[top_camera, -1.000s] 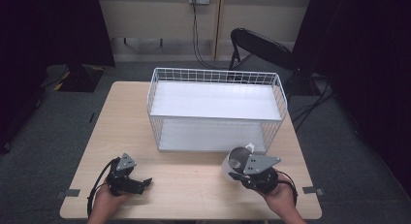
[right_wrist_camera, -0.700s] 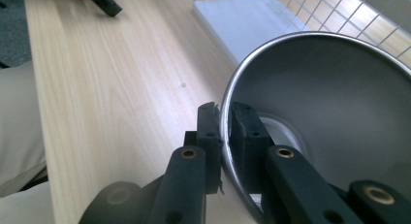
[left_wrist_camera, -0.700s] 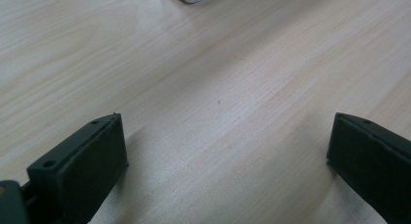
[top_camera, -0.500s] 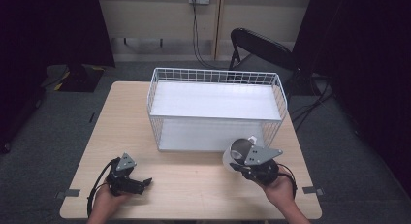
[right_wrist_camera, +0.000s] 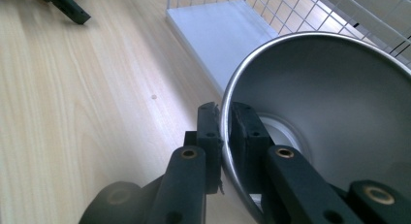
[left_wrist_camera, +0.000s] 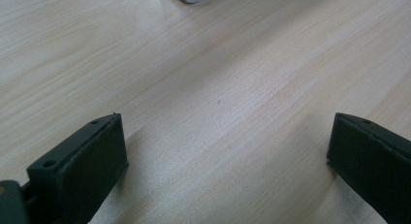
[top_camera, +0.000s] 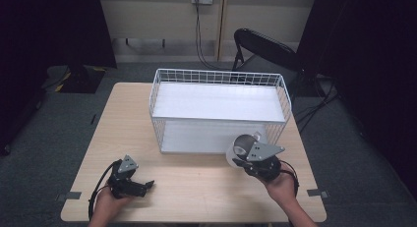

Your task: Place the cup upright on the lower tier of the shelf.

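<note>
- Right tool (right_wrist_camera: 225, 136): jaws pressed on the rim of a metal cup (right_wrist_camera: 329, 117), one jaw inside the wall, one outside. Cup is off the bench (top_camera: 196, 178), tipped on its side, mouth facing the person.
- In the high view the cup (top_camera: 240, 147) hangs just in front of the wire basket (top_camera: 219, 109), near its front right corner.
- Left tool (top_camera: 129, 180): jaws spread wide, nothing between them, resting low on the bench well to the left of the basket's front.
- Basket sits mid-bench; its white floor looks bare.
- Judgement: pick-up done, cup secured. Left to do, probably: lift over the basket's front wall, lower inside, release. Roughly halfway.
</note>
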{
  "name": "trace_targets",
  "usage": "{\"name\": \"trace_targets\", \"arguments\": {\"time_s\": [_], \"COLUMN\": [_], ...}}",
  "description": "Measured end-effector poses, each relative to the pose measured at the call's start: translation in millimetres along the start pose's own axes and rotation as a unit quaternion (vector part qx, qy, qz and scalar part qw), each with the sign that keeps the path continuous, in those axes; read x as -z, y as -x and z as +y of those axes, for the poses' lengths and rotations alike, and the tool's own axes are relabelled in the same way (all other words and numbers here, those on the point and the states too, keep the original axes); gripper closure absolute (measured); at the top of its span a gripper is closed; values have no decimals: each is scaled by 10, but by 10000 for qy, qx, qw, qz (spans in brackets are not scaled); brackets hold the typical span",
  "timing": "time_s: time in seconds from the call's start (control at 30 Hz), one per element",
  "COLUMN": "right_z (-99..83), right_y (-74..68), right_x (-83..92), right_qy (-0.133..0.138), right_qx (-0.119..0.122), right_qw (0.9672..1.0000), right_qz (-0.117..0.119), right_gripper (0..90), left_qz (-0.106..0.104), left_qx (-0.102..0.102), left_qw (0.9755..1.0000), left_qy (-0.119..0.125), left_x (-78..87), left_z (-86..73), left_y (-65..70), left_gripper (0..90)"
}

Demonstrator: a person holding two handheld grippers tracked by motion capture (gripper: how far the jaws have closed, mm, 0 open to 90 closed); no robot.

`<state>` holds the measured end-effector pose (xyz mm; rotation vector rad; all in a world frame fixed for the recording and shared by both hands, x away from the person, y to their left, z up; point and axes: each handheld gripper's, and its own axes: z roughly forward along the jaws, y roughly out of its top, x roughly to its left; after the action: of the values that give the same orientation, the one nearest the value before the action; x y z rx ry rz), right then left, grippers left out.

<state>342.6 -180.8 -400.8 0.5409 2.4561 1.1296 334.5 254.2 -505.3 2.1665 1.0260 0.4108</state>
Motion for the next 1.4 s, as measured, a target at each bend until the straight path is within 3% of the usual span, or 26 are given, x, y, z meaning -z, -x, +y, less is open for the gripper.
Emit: {"name": "trace_targets", "arguments": {"time_s": [0.77,1.4], "right_z": [26,72], "right_y": [168,254], "right_x": [-91,-167], "right_qy": [-21,-11], "right_qx": [80,177], "right_qw": [9992,9988], "right_qz": [-380,-454], "right_gripper": [827,827], "left_qz": [-2,-3], "left_qx": [-1,-2], "left_qw": [10000,10000], "left_qy": [-3,-4], "left_x": [1,1], "left_z": [0,0], "left_y": [0,-1], "left_gripper": [0,0]}}
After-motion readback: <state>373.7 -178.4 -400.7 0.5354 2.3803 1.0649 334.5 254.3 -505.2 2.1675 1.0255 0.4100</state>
